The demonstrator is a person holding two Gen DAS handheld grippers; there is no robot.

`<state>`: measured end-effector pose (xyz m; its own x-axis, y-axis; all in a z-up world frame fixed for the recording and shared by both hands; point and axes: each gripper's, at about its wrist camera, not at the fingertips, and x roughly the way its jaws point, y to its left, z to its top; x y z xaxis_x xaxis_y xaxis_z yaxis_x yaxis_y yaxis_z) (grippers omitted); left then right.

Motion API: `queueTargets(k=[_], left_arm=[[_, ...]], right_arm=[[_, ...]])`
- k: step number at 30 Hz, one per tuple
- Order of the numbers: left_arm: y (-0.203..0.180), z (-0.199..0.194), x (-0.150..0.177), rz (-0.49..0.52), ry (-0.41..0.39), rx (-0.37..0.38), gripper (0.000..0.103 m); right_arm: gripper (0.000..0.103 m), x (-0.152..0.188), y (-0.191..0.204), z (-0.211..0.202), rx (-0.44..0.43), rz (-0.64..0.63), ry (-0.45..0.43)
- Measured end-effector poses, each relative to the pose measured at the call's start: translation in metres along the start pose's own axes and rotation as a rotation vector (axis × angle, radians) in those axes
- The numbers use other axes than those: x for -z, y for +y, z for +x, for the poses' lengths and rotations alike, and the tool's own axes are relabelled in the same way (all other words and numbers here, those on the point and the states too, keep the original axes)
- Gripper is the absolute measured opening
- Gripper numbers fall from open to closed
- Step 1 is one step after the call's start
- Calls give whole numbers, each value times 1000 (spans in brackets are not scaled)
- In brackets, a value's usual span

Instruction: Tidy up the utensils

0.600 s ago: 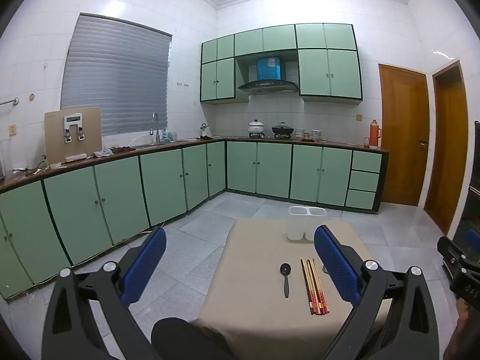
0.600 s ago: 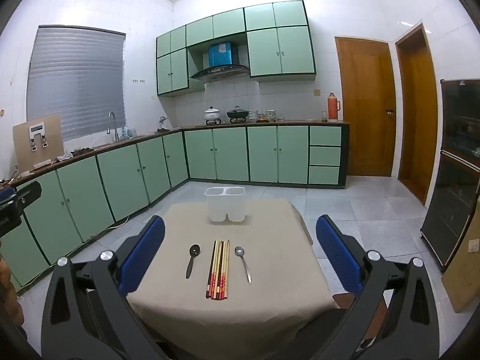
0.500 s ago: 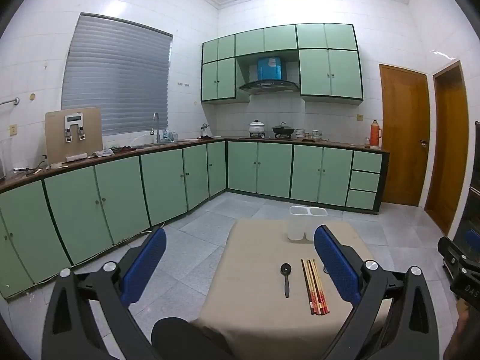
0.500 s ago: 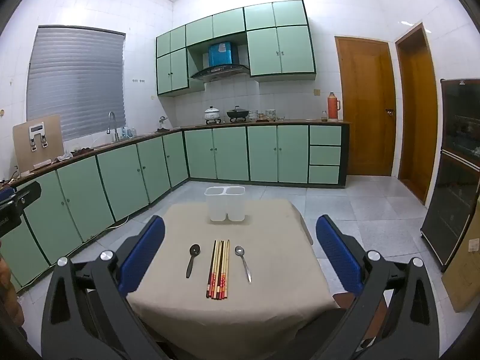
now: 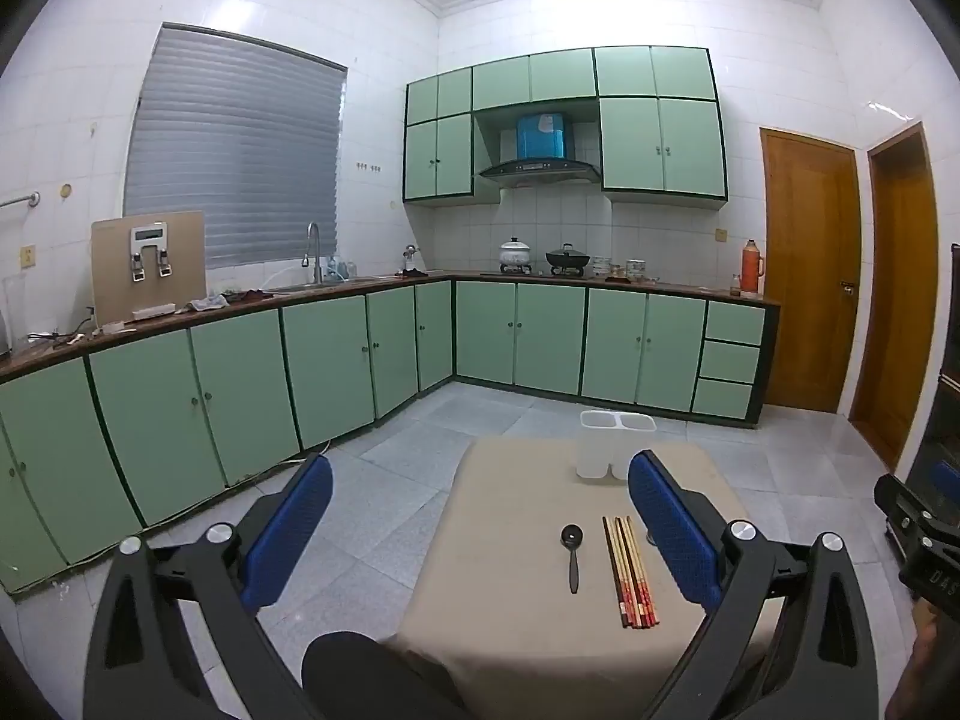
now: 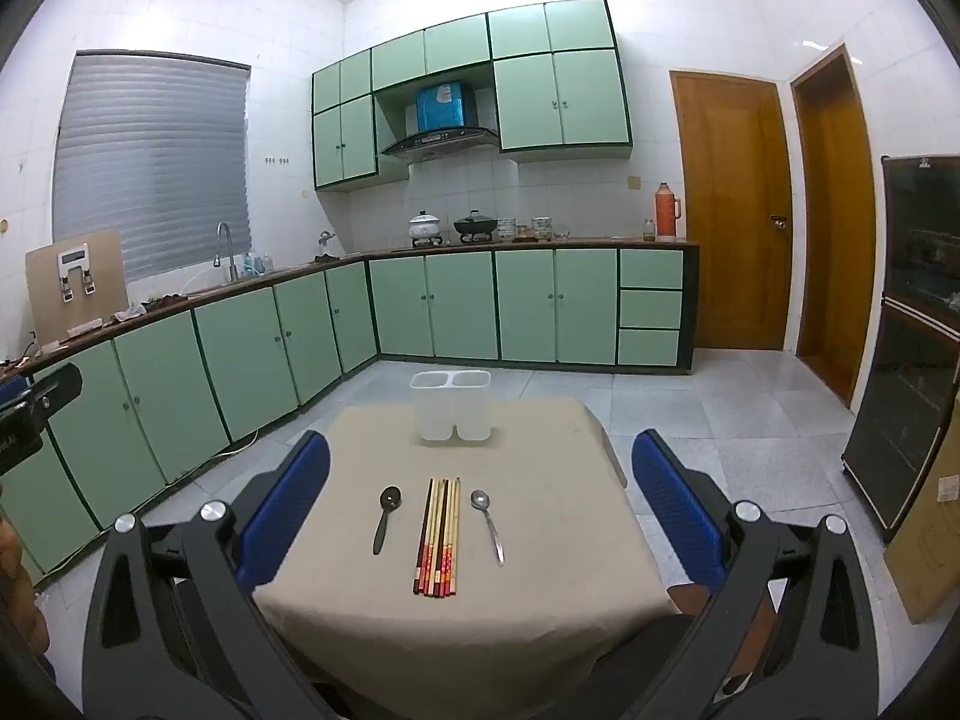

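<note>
A small table with a beige cloth (image 6: 540, 540) holds a black spoon (image 6: 386, 517), a bundle of several chopsticks (image 6: 439, 537) and a silver spoon (image 6: 487, 516) side by side. A white two-compartment holder (image 6: 451, 405) stands empty at the far edge. In the left wrist view I see the black spoon (image 5: 572, 555), the chopsticks (image 5: 629, 577) and the holder (image 5: 613, 444). My left gripper (image 5: 477, 510) is open and empty, left of the table. My right gripper (image 6: 480, 501) is open and empty, above the near edge.
Green cabinets (image 6: 240, 348) line the left and back walls, with a sink and pots on the counter. Two wooden doors (image 6: 732, 210) are at the right, beside a dark cabinet (image 6: 906, 348). Grey tiled floor (image 5: 372, 480) surrounds the table.
</note>
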<state>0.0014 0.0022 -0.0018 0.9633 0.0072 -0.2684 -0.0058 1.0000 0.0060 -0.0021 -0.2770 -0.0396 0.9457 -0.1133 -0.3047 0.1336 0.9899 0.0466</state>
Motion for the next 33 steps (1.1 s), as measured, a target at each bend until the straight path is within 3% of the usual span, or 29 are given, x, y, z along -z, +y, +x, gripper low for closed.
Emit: queueTargets(k=[33], left_arm=[[-1, 1, 2, -2, 4, 0, 97]], right_arm=[[98, -3, 4, -3, 0, 2, 3]])
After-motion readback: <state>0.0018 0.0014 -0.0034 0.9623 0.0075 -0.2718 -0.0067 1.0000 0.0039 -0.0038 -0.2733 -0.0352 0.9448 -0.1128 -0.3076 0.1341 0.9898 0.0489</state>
